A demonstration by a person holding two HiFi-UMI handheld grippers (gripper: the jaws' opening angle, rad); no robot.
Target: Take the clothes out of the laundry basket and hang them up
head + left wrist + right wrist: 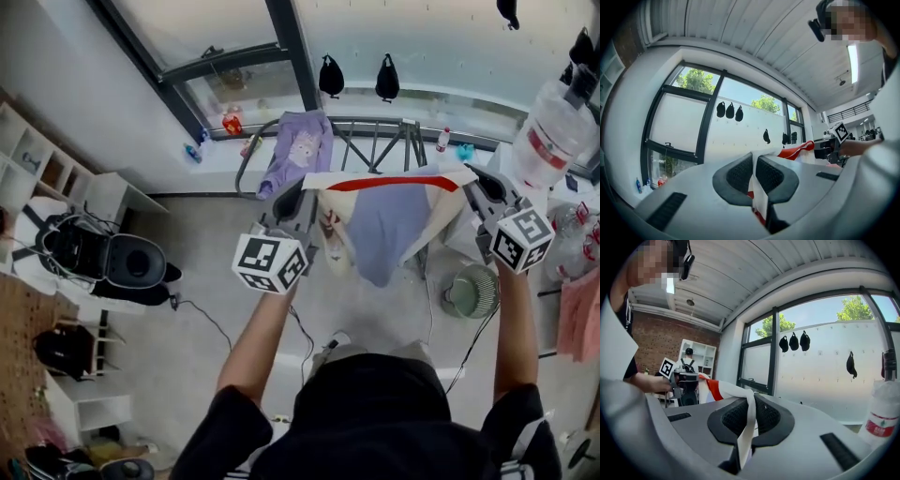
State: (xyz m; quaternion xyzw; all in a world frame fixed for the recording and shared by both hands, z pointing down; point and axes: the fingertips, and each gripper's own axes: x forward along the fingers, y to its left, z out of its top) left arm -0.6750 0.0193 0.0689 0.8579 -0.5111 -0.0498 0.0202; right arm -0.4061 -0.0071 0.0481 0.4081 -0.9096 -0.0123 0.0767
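Left gripper (754, 173), right gripper (750, 417) each pinch top edge of shirt (380, 225), spread above drying rack (375, 121); cloth looks light, limp: take by shoulders.

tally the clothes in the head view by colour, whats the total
white garment with a red band, held between the left gripper and the right gripper: 1
purple garment, draped on the drying rack: 1
pink cloth, at the right edge: 1
total: 3
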